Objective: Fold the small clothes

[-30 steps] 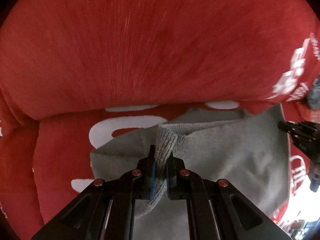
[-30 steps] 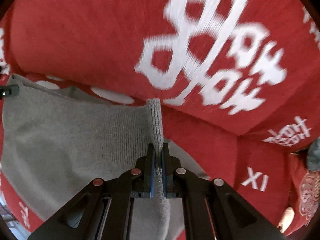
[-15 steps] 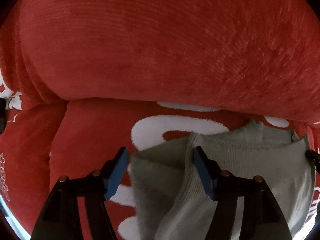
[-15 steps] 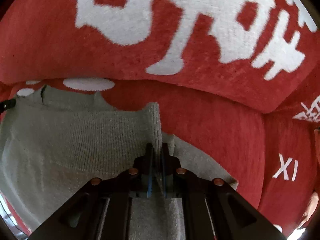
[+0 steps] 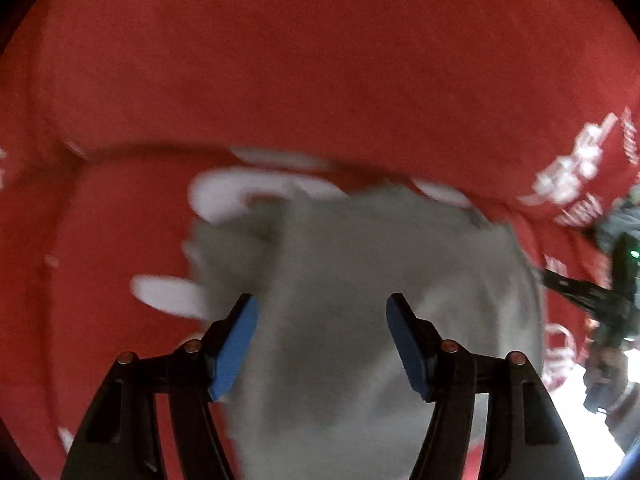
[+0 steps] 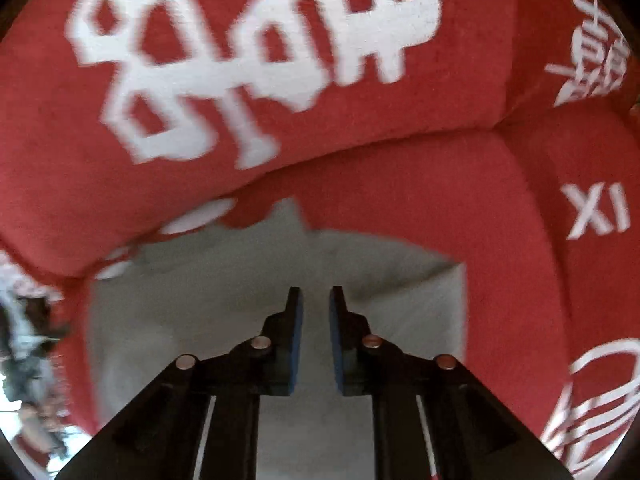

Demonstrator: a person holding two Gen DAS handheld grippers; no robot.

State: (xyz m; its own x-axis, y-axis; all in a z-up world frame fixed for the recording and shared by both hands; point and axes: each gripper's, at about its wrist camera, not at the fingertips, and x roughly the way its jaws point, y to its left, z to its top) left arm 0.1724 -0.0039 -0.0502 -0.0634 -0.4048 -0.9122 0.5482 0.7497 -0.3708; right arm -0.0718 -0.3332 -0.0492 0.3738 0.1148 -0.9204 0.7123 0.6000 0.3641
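A small grey knitted garment (image 5: pixel 360 280) lies folded on the seat of a red sofa with white lettering (image 5: pixel 320 80). It also shows in the right wrist view (image 6: pixel 200 300). My left gripper (image 5: pixel 322 344) is wide open and empty just above the garment's left part. My right gripper (image 6: pixel 316 308) is open by a small gap and empty above the garment's right part. The right gripper also shows at the right edge of the left wrist view (image 5: pixel 592 296). Both views are blurred by motion.
The red sofa backrest (image 6: pixel 260 60) rises directly behind the garment. The seat cushion (image 6: pixel 460 200) extends to the right, with a seam and another cushion marked XI (image 6: pixel 596 212). The sofa's front edge and a bright room show at the lower left (image 6: pixel 24 360).
My left gripper released the grey garment and stays wide open. My right gripper, shut on the garment's edge half a second ago, has now opened and let go. The garment lies flat.
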